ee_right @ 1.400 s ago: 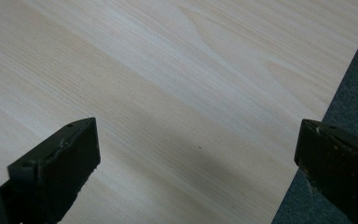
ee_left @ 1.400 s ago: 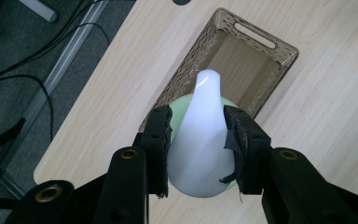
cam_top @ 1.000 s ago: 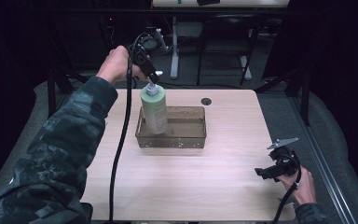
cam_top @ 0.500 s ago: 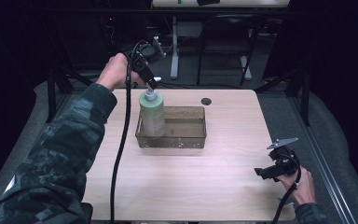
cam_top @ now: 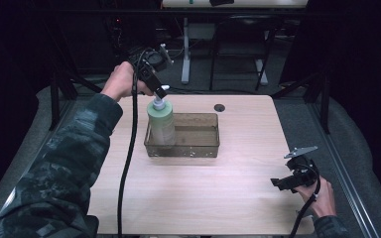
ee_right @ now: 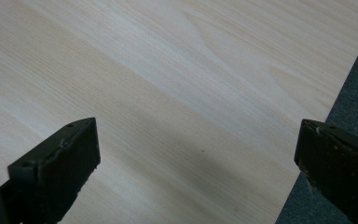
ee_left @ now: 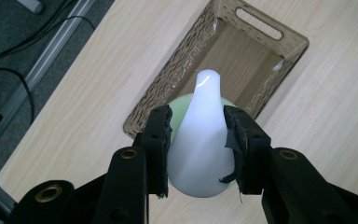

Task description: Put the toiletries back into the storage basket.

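A pale green bottle (cam_top: pixel 161 124) with a white pump top (ee_left: pixel 200 140) stands about upright in the left end of a translucent brown bin (cam_top: pixel 198 146). My left gripper (cam_top: pixel 159 93) comes down on it from the far left and is shut on the pump top. In the left gripper view the gripper (ee_left: pixel 198 112) has one black jaw pressed to each side of the white top, with the bin (ee_left: pixel 261 56) below. My right gripper (cam_top: pixel 277 182) hovers low over the table's front right corner. It stands open (ee_right: pixel 198 126) over bare wood with nothing between its jaws.
The light wooden table (cam_top: pixel 228 198) has a small dark round hole (cam_top: pixel 219 107) behind the bin. The table's right edge (ee_right: pixel 326 107) and grey floor lie just beside the right gripper. A black cable (cam_top: pixel 129 163) trails from the left gripper across the table's left side.
My left hand has come down and slightly toward me with the bottle, sinking it lower into the bin's left end. The right gripper has not moved.
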{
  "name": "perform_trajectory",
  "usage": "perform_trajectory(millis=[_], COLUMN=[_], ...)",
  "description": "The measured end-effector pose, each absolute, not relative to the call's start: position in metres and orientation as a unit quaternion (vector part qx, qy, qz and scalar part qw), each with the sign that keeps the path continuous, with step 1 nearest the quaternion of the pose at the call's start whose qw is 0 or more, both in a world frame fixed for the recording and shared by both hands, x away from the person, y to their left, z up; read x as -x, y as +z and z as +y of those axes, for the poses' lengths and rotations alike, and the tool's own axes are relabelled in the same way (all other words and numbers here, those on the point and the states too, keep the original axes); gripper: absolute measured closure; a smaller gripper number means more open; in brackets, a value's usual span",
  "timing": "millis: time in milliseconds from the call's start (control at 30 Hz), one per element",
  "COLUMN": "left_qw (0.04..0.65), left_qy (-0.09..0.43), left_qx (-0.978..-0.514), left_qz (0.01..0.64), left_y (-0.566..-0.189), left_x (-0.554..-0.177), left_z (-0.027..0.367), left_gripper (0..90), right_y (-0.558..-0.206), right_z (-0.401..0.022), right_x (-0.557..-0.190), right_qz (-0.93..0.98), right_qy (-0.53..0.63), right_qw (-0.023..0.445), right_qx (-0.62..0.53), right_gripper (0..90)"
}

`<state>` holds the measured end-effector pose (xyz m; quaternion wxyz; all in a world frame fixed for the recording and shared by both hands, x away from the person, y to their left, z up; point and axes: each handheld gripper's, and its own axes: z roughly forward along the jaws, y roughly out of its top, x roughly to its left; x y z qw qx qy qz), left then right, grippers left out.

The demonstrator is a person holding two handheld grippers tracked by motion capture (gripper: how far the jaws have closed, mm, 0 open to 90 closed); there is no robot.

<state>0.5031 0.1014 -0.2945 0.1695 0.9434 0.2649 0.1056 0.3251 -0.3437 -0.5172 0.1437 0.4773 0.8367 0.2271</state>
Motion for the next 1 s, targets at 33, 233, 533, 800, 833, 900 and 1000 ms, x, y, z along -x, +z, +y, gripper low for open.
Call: perform_trajectory(millis=[33, 233, 533, 800, 833, 900, 1000], left_qw=[0.167, 0.163, 0.160, 0.158, 0.155, 0.152, 0.158], left_qy=[0.104, 0.100, 0.094, 0.090, 0.090, 0.090, 0.090], left_qx=[-0.944, -0.944, -0.944, -0.945, -0.945, -0.945, -0.944], left_qz=[0.265, 0.268, 0.272, 0.273, 0.273, 0.273, 0.275], left_y=[-0.295, -0.303, -0.311, -0.318, -0.318, -0.318, -0.319], left_x=[-0.503, -0.504, -0.504, -0.505, -0.505, -0.505, -0.506], left_z=[0.102, 0.105, 0.109, 0.110, 0.111, 0.111, 0.113], left_gripper=[63.4, 63.4, 63.4, 63.4, 63.4, 63.3, 63.3], right_y=[-0.518, -0.518, -0.518, -0.518, -0.518, -0.518, -0.518], right_z=[-0.344, -0.344, -0.344, -0.344, -0.344, -0.344, -0.345], right_x=[-0.325, -0.325, -0.325, -0.325, -0.325, -0.325, -0.325], right_qz=[0.837, 0.837, 0.837, 0.837, 0.836, 0.836, 0.837], right_qy=[0.226, 0.226, 0.226, 0.226, 0.226, 0.226, 0.224], right_qw=[0.143, 0.142, 0.144, 0.145, 0.145, 0.145, 0.147], right_qx=[-0.477, -0.478, -0.477, -0.477, -0.478, -0.479, -0.478], right_gripper=[0.0, 0.0, 0.0, 0.0, 0.0, 0.0, 0.0])
